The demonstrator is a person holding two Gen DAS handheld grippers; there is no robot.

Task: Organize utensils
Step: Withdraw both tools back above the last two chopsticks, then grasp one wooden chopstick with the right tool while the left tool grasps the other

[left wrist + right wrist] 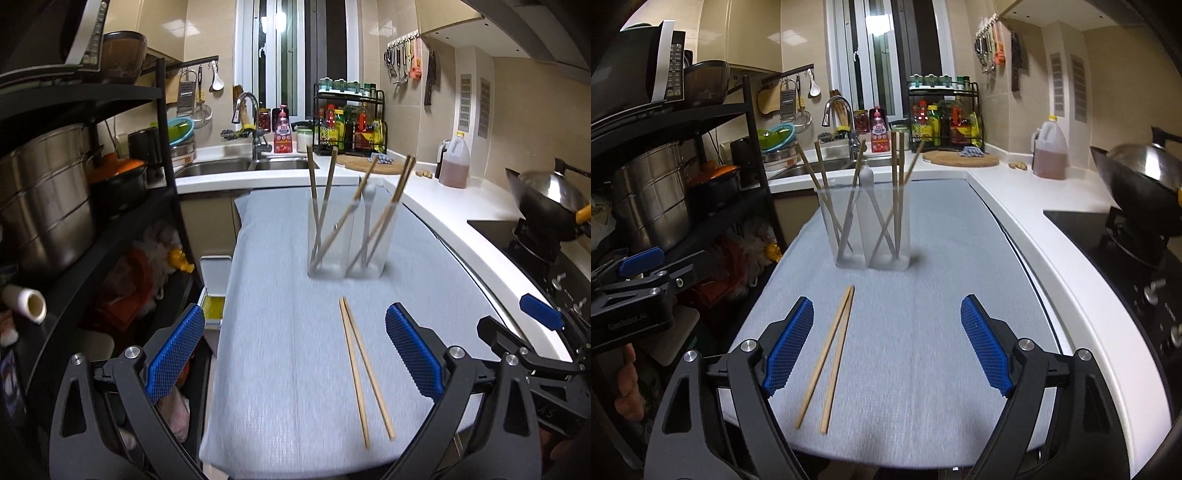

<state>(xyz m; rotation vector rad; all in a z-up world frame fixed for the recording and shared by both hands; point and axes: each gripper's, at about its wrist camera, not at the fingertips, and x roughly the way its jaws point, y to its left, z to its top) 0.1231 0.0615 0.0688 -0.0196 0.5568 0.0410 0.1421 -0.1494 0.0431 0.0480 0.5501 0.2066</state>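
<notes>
Two loose chopsticks [364, 373]: lying flat on my grey surface [280, 332], tips touching at the far end, near the clear holder [345, 236]
Handling: I judge them light, stiff, smooth, prone to roll
Grip point: mid-shaft, both sticks pinched together
Left gripper [295, 354]: jaws wide open, holding nothing
Right gripper [888, 341]: jaws wide open, empty
Holder: already carries chopsticks and a white utensil

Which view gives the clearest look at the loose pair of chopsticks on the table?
The right wrist view: the chopsticks lie whole and sharp, just inside that hand-held gripper's left finger. The left wrist view also shows the full pair, slightly softer, between the open fingers.
</notes>
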